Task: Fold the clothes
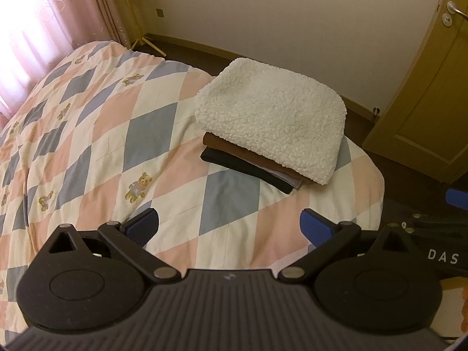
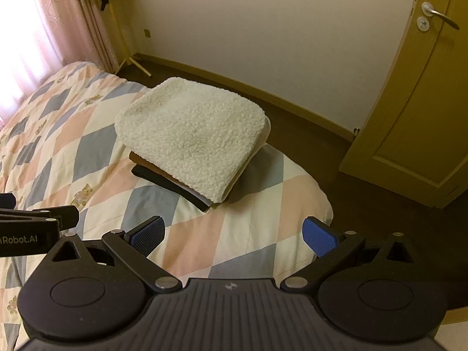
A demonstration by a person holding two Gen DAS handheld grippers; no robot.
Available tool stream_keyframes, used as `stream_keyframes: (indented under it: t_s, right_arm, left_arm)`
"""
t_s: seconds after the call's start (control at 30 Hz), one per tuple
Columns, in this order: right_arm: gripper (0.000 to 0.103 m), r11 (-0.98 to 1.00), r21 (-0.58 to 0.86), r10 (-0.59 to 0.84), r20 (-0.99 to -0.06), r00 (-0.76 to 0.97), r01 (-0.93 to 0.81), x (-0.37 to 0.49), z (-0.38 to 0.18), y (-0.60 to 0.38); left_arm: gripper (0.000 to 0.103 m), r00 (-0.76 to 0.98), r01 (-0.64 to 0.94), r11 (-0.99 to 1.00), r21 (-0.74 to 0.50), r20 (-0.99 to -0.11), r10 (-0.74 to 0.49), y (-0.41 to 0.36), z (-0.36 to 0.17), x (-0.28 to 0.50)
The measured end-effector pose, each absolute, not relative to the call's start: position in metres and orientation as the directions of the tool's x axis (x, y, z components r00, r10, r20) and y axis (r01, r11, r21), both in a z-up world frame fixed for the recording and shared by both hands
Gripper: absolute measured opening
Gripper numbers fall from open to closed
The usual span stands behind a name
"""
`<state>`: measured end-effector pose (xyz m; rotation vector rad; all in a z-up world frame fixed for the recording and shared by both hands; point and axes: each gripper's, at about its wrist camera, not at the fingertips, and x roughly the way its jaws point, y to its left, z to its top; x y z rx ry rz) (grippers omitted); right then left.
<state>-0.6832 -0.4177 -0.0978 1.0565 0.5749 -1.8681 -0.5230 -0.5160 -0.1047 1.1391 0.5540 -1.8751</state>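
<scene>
A stack of folded clothes lies near the bed's far corner. On top is a folded white fleece (image 1: 272, 117) (image 2: 193, 134). Under it lie a brown garment (image 1: 231, 147) (image 2: 146, 162), a pale one and a black one (image 1: 234, 163) (image 2: 163, 180). My left gripper (image 1: 229, 228) is open above the quilt, short of the stack, nothing between its blue pads. My right gripper (image 2: 234, 235) is also open and empty, nearer the bed's corner. The left gripper's body (image 2: 32, 228) shows at the left edge of the right wrist view.
The bed wears a quilt (image 1: 96, 134) (image 2: 257, 228) of pink, grey and white diamonds with teddy bears. Dark floor (image 2: 365, 219) lies beyond the bed's corner. A yellow door (image 1: 430, 111) (image 2: 415, 111) stands right, a pink curtain (image 1: 38, 29) left, a stand's legs (image 2: 134, 63) by the wall.
</scene>
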Motion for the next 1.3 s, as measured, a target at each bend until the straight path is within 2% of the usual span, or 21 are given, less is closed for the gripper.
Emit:
stream_keyframes:
  t_s: [1.3]
  right_arm:
    - [0.103, -0.510, 0.039, -0.452, -0.862, -0.229, 0.859, -0.715, -0.111, -0.475]
  left_arm:
    - [0.102, -0.197, 0.849, -0.526, 0.052, -0.893, -0.405, -0.568, -0.133, -0.543]
